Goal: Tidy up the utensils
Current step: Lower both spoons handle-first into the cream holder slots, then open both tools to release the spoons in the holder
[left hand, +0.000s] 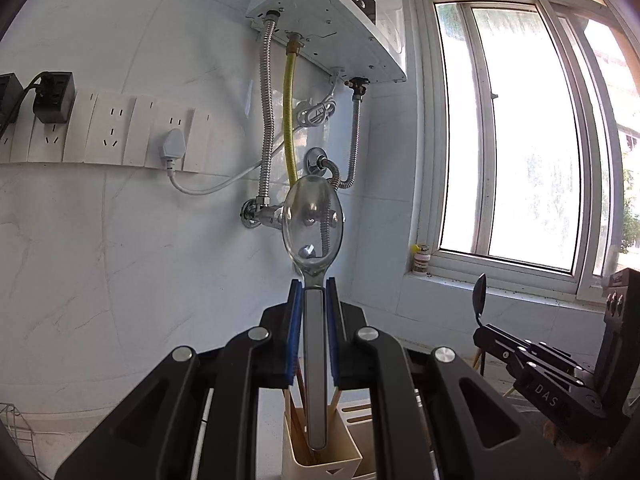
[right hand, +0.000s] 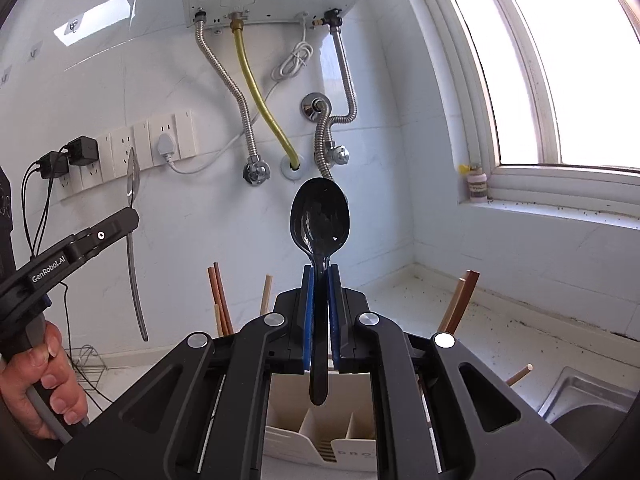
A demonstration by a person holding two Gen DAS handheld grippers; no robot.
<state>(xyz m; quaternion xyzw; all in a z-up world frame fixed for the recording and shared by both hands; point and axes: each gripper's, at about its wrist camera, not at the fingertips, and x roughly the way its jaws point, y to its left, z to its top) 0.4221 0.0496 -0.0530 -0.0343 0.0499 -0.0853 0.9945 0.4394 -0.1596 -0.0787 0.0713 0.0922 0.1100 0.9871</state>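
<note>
While gripped, both spoons upright

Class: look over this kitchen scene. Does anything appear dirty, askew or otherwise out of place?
Yes. Dark specks litter the window sill and the counter below it, like dirt or debris. Chopsticks lean askew in the holder.

I'm seeing matte black linkage arms with silver pivot screws and blue pads; the left gripper, at 9 o'clock, is showing white "GenRobot.AI" lettering.

Silver spoon, black spoon, cream holder (blue-padded tools).
</note>
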